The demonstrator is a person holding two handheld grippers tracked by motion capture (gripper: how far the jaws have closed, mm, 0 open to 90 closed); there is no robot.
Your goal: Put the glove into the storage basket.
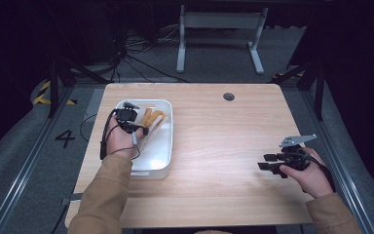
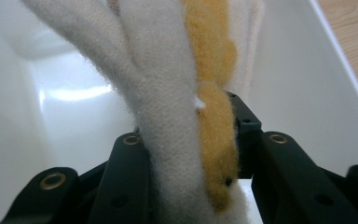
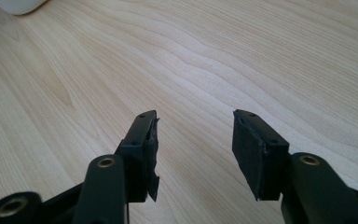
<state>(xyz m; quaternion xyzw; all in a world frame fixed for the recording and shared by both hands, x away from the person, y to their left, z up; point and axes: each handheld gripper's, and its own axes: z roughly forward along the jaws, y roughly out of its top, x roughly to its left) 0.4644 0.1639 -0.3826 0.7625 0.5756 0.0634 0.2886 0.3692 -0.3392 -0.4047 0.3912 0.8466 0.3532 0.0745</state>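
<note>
White tub (image 1: pixel 161 163) sits on the table (image 1: pixel 214 146), and the left gripper (image 1: pixel 135 130) reaches into it. Close up, its fingers (image 2: pixel 130 177) squeeze a soft, light cream-and-yellow cloth (image 2: pixel 177 116) at its bunched middle. Right gripper (image 3: pixel 193 140) hangs open above bare wood.

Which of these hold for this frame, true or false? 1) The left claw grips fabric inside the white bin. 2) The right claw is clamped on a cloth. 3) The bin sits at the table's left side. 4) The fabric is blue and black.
1) True: the left claw is shut on white and orange fabric in the white bin.
2) False: the right claw is open over bare wooden table.
3) True.
4) False: it is white and orange.
</note>
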